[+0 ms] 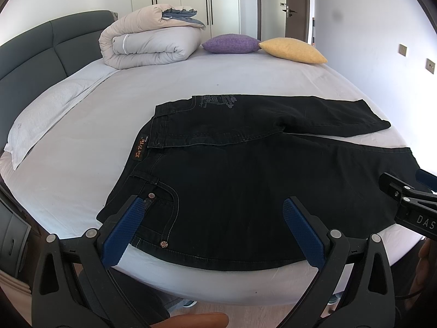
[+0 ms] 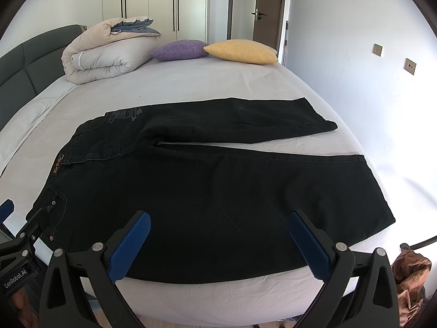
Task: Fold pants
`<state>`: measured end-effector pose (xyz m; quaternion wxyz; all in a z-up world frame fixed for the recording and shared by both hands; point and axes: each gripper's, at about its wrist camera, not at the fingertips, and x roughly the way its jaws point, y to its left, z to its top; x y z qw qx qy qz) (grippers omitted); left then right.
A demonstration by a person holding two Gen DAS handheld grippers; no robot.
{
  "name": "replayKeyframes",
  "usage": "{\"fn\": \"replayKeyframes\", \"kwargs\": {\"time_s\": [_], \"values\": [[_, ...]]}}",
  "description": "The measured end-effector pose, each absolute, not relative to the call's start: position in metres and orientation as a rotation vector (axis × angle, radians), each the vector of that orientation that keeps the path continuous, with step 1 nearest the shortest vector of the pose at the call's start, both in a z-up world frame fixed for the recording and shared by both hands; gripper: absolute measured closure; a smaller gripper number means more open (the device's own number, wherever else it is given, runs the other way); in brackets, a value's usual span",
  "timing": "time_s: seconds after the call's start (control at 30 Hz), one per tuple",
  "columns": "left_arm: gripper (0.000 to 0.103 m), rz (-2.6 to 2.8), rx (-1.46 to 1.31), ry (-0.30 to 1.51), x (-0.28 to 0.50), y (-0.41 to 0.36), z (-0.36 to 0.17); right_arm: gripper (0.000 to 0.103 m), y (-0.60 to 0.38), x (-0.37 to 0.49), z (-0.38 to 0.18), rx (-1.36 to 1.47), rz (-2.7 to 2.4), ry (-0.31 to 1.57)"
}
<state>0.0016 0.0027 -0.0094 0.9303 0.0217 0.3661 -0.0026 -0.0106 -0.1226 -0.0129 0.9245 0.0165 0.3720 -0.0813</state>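
Black jeans (image 1: 245, 180) lie spread flat on the bed (image 1: 109, 125), waistband to the left, both legs running right; they also show in the right wrist view (image 2: 218, 191). The far leg (image 2: 245, 120) is angled away from the near leg. My left gripper (image 1: 215, 213) is open and empty, hovering over the waist and front pocket at the near edge. My right gripper (image 2: 221, 224) is open and empty over the near leg. Each gripper shows in the other's view, the right one at the right edge (image 1: 404, 191) and the left one at the left edge (image 2: 24, 232).
A folded duvet (image 1: 150, 38), a purple cushion (image 1: 232, 43) and a yellow cushion (image 1: 292, 50) sit at the far side of the bed. A white pillow (image 1: 41, 117) lies at the left by the dark headboard (image 1: 41, 43). A brown bag (image 2: 412, 273) sits on the floor, right.
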Motion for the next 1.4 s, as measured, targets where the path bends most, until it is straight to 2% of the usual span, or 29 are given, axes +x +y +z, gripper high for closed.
{"fn": "replayKeyframes", "kwargs": {"time_s": [1.2, 1.4], "values": [[0.0, 0.0, 0.038, 0.767, 0.002, 0.002, -0.017, 0.0, -0.119, -0.014, -0.018, 0.038, -0.161, 0.766], [0.0, -0.011, 0.1, 0.69, -0.012, -0.01, -0.017, 0.0, -0.117, -0.015, -0.023, 0.049, -0.153, 0.762]]}}
